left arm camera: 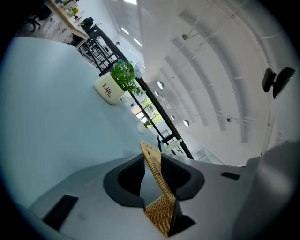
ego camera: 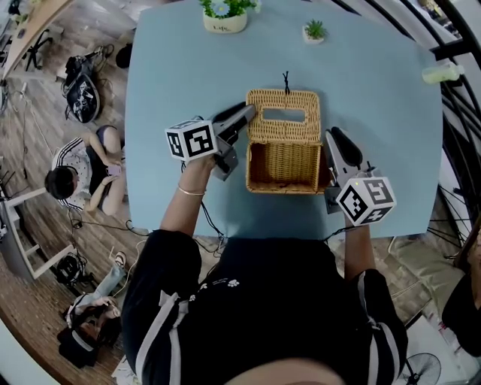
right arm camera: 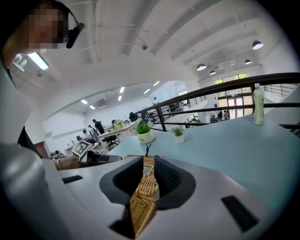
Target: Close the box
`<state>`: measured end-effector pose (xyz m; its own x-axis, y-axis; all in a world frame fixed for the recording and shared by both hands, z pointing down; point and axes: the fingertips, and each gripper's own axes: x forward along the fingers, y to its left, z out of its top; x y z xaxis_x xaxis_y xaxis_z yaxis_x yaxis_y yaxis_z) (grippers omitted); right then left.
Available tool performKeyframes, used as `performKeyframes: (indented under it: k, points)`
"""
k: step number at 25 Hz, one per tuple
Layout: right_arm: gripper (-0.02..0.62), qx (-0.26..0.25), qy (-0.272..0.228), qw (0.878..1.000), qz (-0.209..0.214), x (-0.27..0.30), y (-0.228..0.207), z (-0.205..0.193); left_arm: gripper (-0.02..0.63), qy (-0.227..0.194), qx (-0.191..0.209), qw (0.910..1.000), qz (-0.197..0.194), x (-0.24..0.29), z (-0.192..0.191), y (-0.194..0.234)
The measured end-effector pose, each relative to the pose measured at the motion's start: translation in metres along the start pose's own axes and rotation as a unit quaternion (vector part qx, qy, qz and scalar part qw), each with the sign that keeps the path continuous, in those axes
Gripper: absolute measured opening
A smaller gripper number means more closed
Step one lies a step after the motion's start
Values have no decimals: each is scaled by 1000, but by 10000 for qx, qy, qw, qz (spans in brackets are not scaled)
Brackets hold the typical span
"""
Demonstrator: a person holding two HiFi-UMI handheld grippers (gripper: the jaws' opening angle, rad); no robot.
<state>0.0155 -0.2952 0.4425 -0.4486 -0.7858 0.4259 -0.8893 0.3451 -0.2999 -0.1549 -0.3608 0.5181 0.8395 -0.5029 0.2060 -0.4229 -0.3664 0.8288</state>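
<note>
Closing step: I'd call this the very start of the lid swing. The lid's grabbed but not folded over yet.
Box: the wicker box (ego camera: pixel 284 185) sits mid-table (ego camera: pixel 376 120), open top up, nothing inside that I can see.
Lid: the lid (ego camera: pixel 301 132) is laid back off the box's 12 o'clock side, slot and cord loop showing.
Left gripper: the left gripper (ego camera: pixel 249 111) comes in from about 10 o'clock with its jaws narrowed onto the lid's left edge. Its own view shows the weave pinched between them (tighter at the tips than deeper in, I think).
Right gripper: the right gripper (ego camera: pixel 333 137) is at the box's 3 o'clock, jaws clamped on the right wall, weave filling the gap.
Next move: my guess is the left one carries that edge up and over toward 6 o'clock along the hinge arc while the right holds the box down.
Watch out: wicker looks light and springy, so a weak pinch could let the lid slip or the box skate.
Other stuff: big potted plant (ego camera: pixel 225 15) and small potted plant (ego camera: pixel 315 31) at the table's 12 o'clock, bottle (ego camera: pixel 442 72) at 2 o'clock, all well apart from the box.
</note>
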Motion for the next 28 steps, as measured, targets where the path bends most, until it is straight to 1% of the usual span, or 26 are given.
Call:
performKeyframes:
  k: [3, 5, 9, 12, 17, 19, 21, 22, 24, 25, 28]
  points:
    - [72, -27, -50, 10000, 17, 5, -4, 7, 86, -212, 264, 9994, -95, -4, 11, -12]
    - [72, -34, -92, 9999, 37, 8, -6, 12, 81, -298, 538, 9980, -168, -6, 15, -20]
    - [74, -81, -145, 9998, 140, 14, -8, 19, 74, -365, 1068, 9933, -241, -10, 20, -35]
    - [79, -119, -206, 9995, 220, 18, -6, 25, 69, -425, 1448, 9881, -297, -18, 22, -46]
    - [101, -204, -273, 9990, 296, 20, -11, 30, 57, -609, 1944, 9779, -464, -26, 21, -63]
    - [114, -234, -392, 9980, 435, 18, -7, 35, 55, -673, 2162, 9727, -503, -31, 20, -70]
    - [132, -407, -511, 9956, 667, 14, 2, 41, 55, -714, 2425, 9661, -519, -37, 17, -77]
    - [132, -536, -545, 9941, 773, 12, 7, 43, 55, -727, 2566, 9624, -508, -40, 16, -80]
    - [93, -748, -580, 9915, 888, 8, 13, 46, 54, -738, 2817, 9557, -432, -44, 13, -86]
    - [84, -790, -593, 9909, 913, 7, 13, 48, 55, -740, 2916, 9530, -372, -44, 13, -88]
    - [83, -793, -645, 9898, 992, 2, 14, 48, 55, -769, 3093, 9476, -200, -45, 11, -93]
